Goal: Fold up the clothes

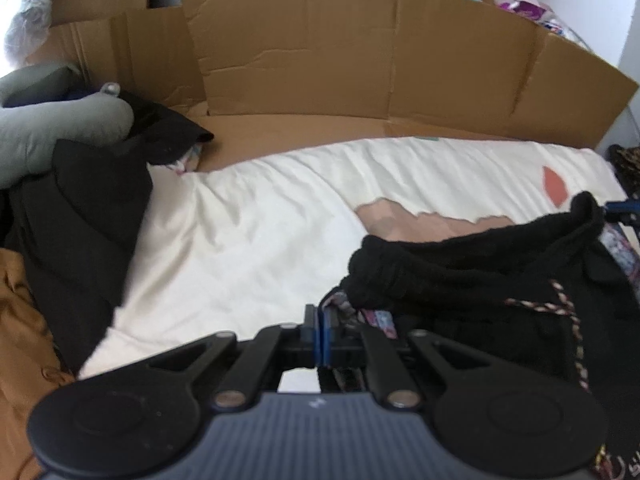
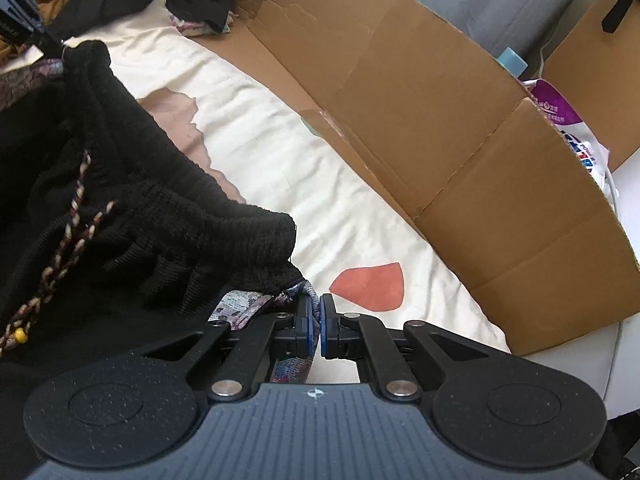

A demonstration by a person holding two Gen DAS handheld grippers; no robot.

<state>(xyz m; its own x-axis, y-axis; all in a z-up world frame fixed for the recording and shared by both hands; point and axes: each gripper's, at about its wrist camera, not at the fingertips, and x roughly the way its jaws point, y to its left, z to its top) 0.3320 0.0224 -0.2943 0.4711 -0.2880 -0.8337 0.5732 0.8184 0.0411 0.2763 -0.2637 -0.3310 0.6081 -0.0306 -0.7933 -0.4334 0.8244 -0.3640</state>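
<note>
A black knit garment [image 1: 460, 272] with a ribbed waistband, a braided drawstring [image 1: 560, 308] and a patterned lining hangs stretched above the cream sheet [image 1: 260, 220]. My left gripper [image 1: 321, 320] is shut, pinching the garment's patterned edge at one end of the waistband. In the right wrist view the same garment [image 2: 120, 200] fills the left side. My right gripper [image 2: 316, 320] is shut with patterned lining caught between its blue pads. The left gripper [image 2: 40, 36] shows there at the top left, at the far waistband corner.
Brown cardboard walls [image 1: 320, 52] ring the bed on the far side [image 2: 440, 100]. A heap of dark clothes [image 1: 88, 208], a mustard garment [image 1: 20, 340] and a grey cushion [image 1: 60, 124] lie at the left. The sheet carries a red patch [image 2: 370, 286].
</note>
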